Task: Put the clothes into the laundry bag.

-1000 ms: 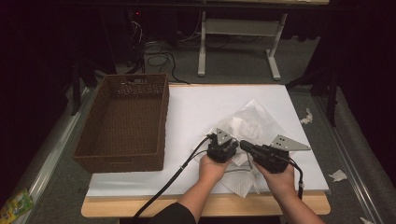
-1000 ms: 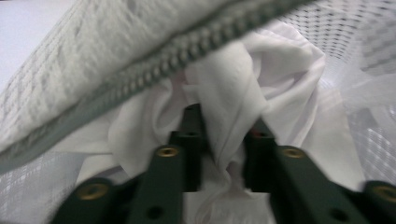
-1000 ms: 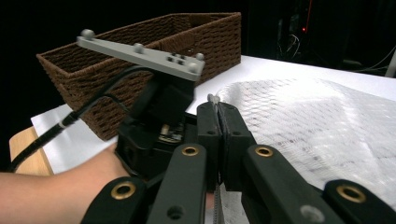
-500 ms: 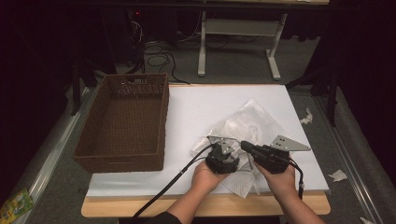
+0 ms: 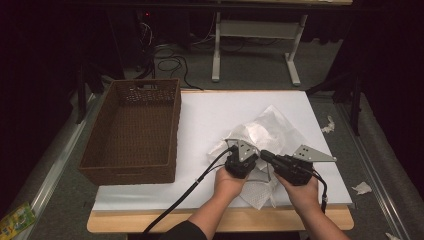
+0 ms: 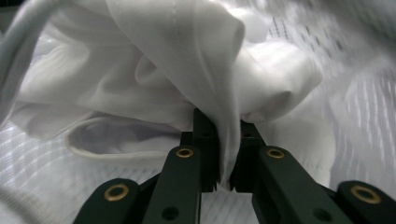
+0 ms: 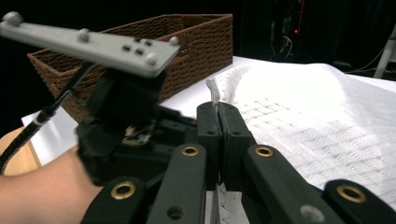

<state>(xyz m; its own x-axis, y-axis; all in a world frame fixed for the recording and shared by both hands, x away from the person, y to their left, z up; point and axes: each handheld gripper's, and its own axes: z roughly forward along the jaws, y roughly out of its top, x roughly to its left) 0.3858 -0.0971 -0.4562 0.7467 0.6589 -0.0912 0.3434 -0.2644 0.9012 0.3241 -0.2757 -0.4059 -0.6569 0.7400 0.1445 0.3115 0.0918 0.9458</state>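
Observation:
A crumpled white cloth lies on the white table top near the front right. My left gripper reaches into its near edge. Its jaws have just been closing, and in the left gripper view they pinch a hanging fold of the cloth. Just to its right, my right gripper points left. In the right gripper view it is shut on a thin hem of the meshed cloth, with the left gripper's grey plate close by.
A brown wicker basket stands empty on the left of the table; it also appears behind the left gripper as the basket. A black cable trails off the front edge. Paper scraps lie on the floor to the right.
My left gripper has shifted slightly towards the front edge, beside the right gripper. The right gripper and the cloth pile have stayed in place.

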